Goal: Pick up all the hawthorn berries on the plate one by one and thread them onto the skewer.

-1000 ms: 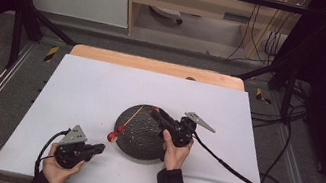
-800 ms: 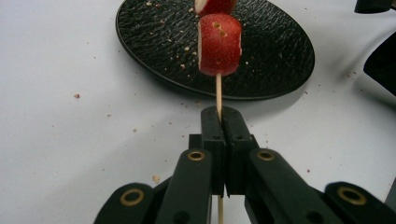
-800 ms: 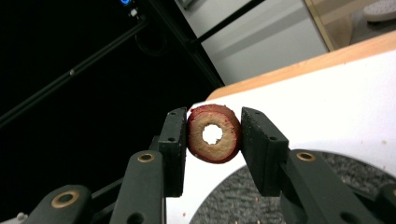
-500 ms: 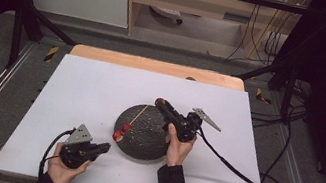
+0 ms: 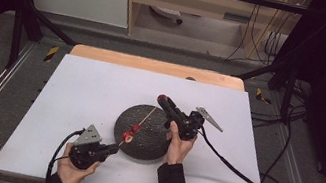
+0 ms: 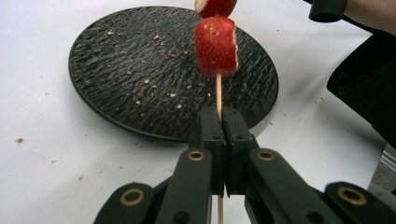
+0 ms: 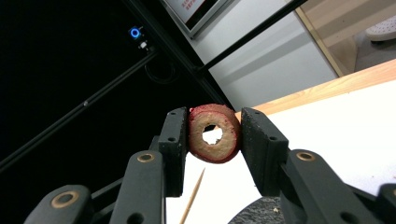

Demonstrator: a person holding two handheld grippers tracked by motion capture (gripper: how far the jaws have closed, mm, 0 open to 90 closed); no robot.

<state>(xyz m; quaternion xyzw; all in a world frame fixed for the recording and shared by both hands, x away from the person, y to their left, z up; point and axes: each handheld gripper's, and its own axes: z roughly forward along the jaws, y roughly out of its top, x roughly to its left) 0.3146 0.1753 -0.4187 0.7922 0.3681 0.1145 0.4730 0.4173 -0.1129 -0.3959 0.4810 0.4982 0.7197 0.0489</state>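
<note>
My left gripper (image 5: 111,150) is shut on a thin wooden skewer (image 6: 218,91) that slants up over the round black plate (image 5: 142,141). Two red apple pieces (image 5: 131,132) are threaded on the skewer; the lower one (image 6: 215,46) sits just above my jaws. My right gripper (image 5: 163,99) hovers above the plate's far side, tilted upward, shut on a cored ring-shaped apple slice (image 7: 214,133) with red skin. The skewer's pointed tip (image 7: 194,194) lies just below that slice in the right gripper view.
The plate (image 6: 116,70) carries scattered crumbs and rests on a white table cover (image 5: 85,88). A wooden table edge (image 5: 155,65) runs along the back. Cables (image 5: 234,167) trail off to the right. Dark frame bars stand around the table.
My left gripper has moved right and up toward the plate with the skewer. My right gripper has lifted and tilted up with the apple slice.
</note>
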